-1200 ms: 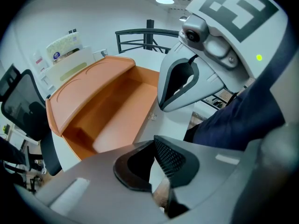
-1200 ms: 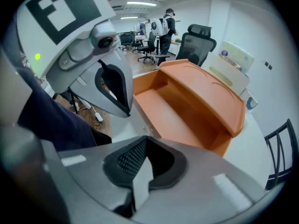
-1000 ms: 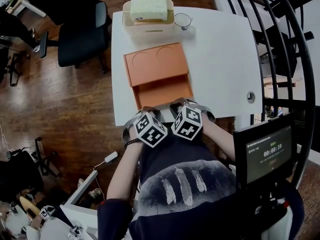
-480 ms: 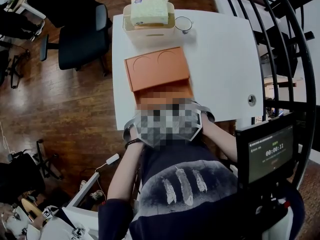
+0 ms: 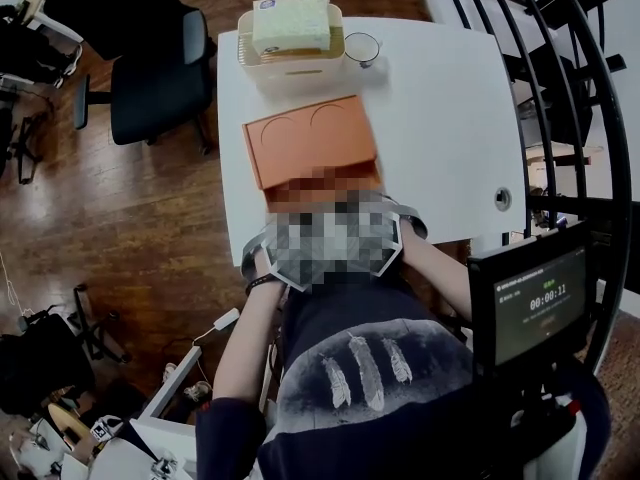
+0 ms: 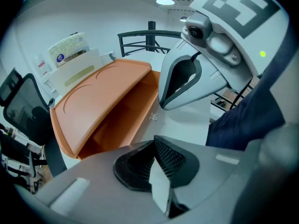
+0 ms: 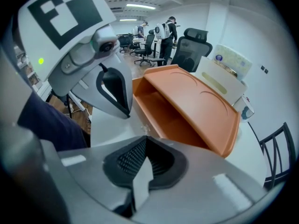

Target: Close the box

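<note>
A black office chair [image 5: 150, 68] stands on the wooden floor to the left of the white tabletop [image 5: 450, 118]. The orange box [image 5: 312, 138] lies on the tabletop's left half, toward the person's edge. Its lid [image 6: 98, 101] is tilted partway down over the base, with the near edge raised, so the box is not closed. Just behind the box sits a cream tray [image 5: 290, 56] with a pack of tissues [image 5: 292, 20] on top. A clear glass [image 5: 362, 46] stands just to the right of the tray.

The left tongs [image 6: 159, 176] are clenched, pads together with nothing between them, and they hang close in front of the box's open side. The right tongs [image 7: 140, 174] are just beside them, also clenched and empty, and face the same opening. Whether either touches the box cannot be told.

Further right, a small round fitting [image 5: 502, 196] is set in the tabletop, a dark railing [image 5: 565, 78] curves past, and a screen [image 5: 530, 303] shows a timer
</note>
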`<state>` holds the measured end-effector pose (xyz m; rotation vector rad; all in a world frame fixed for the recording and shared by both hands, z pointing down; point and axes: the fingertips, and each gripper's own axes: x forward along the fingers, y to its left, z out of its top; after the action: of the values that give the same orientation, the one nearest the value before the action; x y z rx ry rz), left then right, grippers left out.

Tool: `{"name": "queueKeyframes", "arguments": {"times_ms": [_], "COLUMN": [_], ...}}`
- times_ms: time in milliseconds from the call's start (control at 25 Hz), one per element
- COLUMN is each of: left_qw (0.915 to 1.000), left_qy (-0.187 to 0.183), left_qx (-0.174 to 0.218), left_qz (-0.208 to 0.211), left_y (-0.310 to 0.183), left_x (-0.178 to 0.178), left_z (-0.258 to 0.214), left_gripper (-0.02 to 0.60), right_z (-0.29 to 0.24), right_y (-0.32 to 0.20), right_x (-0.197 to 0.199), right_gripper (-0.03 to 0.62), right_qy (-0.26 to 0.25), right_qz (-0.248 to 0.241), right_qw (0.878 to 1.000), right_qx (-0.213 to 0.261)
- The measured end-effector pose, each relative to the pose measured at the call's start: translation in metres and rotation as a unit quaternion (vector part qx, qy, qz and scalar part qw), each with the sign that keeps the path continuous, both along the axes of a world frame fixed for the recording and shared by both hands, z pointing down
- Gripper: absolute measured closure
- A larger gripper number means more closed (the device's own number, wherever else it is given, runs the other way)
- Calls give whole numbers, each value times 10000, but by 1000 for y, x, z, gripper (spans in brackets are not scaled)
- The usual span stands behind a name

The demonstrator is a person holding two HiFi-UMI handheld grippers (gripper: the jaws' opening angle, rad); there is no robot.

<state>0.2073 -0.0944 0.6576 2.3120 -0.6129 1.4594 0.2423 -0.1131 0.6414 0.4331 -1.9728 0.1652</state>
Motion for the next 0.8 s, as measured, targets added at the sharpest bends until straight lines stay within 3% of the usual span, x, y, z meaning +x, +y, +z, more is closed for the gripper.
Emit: {"name": "queueKeyframes", "arguments": {"times_ms": [800], "left_qw": [10000], "left_qy": [9], "left_qx": [44], "left_qz": [-69], "left_y": [-27], "left_x": [3], "left_z": [4], "left_gripper": [568], "right_z": [2], "right_y": [-25], "right_x": [2], "right_gripper": [589], "right_qy": [-53], "right_qz": [134], "right_qw": [9998], "right_qx": [115]}}
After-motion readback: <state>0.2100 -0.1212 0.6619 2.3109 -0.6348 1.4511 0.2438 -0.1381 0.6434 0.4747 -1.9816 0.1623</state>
